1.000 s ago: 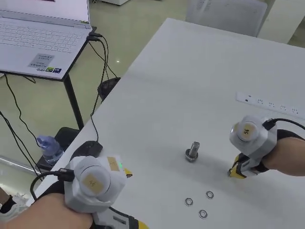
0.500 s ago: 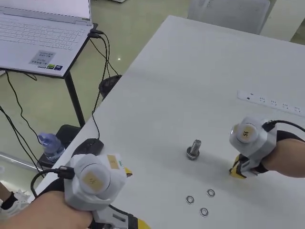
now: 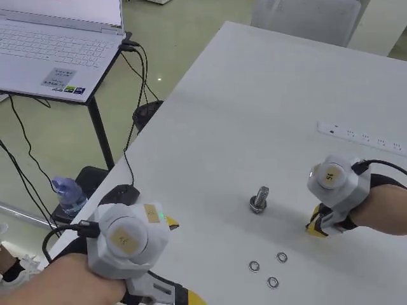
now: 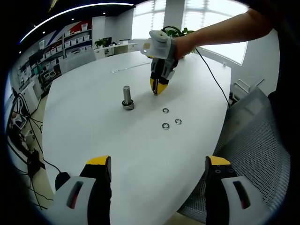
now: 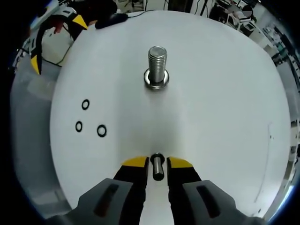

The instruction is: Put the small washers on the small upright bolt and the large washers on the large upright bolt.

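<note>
Near the middle of the white table (image 3: 267, 95) the large bolt (image 3: 259, 199) stands upright, thread end up, on its wide base. Just right of that bolt in the head view, the right gripper (image 5: 157, 161) points down at the tabletop with its yellow-tipped jaws drawn narrow around the small bolt (image 5: 157, 169), which sits pinched between the tips. Whether the small bolt's lower end touches the table cannot be told. On the near side of the large bolt, well apart from it, three small washers (image 3: 254, 266) (image 3: 282, 257) (image 3: 273, 282) lie flat in a loose triangle, close together but not touching. Farther from the large bolt, towards the table's near left edge, the left gripper (image 4: 157, 161) hovers with its jaws spread wide and nothing between them. Beyond the large bolt a white power strip (image 3: 362, 141) lies on the table. Off to its far left an open laptop (image 3: 51, 38) rests on a separate stand.
</note>
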The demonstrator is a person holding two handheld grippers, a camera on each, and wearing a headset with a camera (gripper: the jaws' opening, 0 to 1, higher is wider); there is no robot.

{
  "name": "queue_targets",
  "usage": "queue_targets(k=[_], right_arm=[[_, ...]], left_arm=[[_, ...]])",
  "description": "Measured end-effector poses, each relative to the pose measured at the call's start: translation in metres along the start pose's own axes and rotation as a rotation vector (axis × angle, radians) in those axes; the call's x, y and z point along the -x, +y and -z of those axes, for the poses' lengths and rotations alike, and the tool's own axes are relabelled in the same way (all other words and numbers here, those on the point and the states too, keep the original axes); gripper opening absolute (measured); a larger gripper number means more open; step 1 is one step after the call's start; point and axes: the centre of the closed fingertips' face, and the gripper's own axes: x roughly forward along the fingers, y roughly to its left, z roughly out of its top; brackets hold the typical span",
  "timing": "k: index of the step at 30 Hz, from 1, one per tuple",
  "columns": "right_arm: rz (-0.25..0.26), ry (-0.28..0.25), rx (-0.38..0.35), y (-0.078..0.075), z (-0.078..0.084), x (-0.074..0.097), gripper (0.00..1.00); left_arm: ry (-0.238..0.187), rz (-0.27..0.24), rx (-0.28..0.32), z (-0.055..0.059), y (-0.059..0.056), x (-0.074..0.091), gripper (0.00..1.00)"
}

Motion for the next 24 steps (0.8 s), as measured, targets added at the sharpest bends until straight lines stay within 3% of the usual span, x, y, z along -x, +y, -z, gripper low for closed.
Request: queue_targets(k=[9, 16, 19, 24], right_arm=[[0.01, -0.009, 0.011, -0.002, -0.002, 0.012, 0.25], [0.022, -0.065, 0.064, 0.002, -0.026, 0.028, 0.26], [0.02, -0.089, 0.073, 0.007, -0.036, 0.032, 0.26], [0.001, -0.11, 0.102, 0.021, -0.045, 0.031, 0.28]], left_arm=[[-0.027, -0.002, -0.017, -0.007, -0.003, -0.002, 0.85], [-0.021, 0.006, -0.027, -0.008, -0.007, -0.004, 0.88], [-0.064, 0.016, -0.025, -0.017, -0.01, -0.003, 0.9], [-0.052, 0.015, -0.04, -0.018, -0.012, -0.005, 0.9]])
